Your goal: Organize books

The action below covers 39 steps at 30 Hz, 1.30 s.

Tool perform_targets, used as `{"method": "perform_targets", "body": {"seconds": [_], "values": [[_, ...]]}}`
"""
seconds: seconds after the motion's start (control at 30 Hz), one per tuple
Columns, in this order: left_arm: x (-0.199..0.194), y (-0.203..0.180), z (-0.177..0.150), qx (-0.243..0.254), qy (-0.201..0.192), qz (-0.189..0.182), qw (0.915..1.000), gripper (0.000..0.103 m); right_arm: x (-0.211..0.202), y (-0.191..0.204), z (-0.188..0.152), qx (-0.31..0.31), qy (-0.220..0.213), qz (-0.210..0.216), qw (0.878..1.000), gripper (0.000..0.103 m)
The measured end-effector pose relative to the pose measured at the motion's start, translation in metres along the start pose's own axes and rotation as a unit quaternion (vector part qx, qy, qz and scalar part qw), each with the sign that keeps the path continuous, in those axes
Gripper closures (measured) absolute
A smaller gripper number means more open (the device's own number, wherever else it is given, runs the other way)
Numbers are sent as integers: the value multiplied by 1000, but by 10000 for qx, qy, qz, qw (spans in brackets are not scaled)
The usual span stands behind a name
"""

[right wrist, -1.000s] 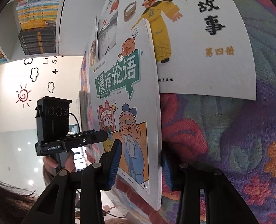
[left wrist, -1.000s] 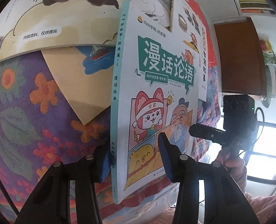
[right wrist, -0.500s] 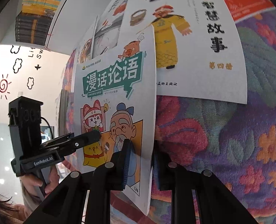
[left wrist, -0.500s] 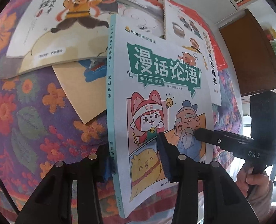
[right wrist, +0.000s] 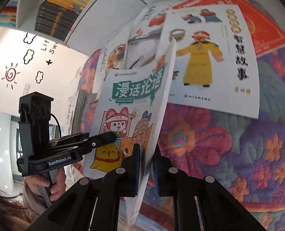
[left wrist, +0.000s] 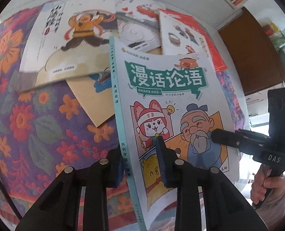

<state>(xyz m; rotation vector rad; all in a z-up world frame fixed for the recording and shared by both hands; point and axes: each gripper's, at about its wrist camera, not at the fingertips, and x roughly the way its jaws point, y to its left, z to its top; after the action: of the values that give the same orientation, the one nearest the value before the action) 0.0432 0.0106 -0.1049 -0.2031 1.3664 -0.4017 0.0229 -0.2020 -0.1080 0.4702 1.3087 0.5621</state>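
Together both hand-held grippers (left wrist: 140, 165) (right wrist: 145, 170) pinch book (left wrist: 167, 100), tilted downward.

The comic book (left wrist: 167, 104) runs off the left-wrist picture's bottom edge. The books behind it (left wrist: 69, 44) are smeared — their small print unreadable — and it covers their near corners. One right-tongs finger (right wrist: 159, 173) is half hidden behind its cover.
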Motion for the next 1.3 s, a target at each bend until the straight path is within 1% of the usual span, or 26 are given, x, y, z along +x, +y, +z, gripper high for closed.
{"method": "perform_targets", "body": {"seconds": [0.07, 0.17, 0.2, 0.37, 0.53, 0.63, 0.9, 1.1, 1.3], "values": [[-3, 0, 0, 124, -44, 34, 9999, 77, 0, 5, 2, -50, 15, 29, 10000, 90], [-6, 3, 1, 85, -31, -57, 9999, 77, -3, 8, 1, -171, 14, -37, 9998, 90], [-9, 5, 1, 95, -31, -74, 9999, 77, -6, 1, -1, -185, 5, -21, 9998, 90], [-17, 4, 0, 182, -100, -78, 9998, 77, -9, 2, -2, -239, -58, -4, 9997, 90], [-23, 7, -2, 183, -155, -142, 9996, 77, -10, 11, -4, -314, -125, 4, 9994, 90], [-26, 15, -3, 59, -139, -265, 9995, 77, -9, 20, -5, -418, -131, -15, 9990, 90], [-48, 38, -7, -98, -276, -427, 9987, 77, -4, 49, -2, -683, -168, 32, 9975, 90], [-62, 63, -15, -188, -331, -515, 9979, 77, 10, 79, 3, -1004, -152, 7, 9948, 90], [-81, 88, -21, -315, -415, -468, 9975, 77, 27, 105, 7, -1199, -144, 160, 9926, 90]]}}
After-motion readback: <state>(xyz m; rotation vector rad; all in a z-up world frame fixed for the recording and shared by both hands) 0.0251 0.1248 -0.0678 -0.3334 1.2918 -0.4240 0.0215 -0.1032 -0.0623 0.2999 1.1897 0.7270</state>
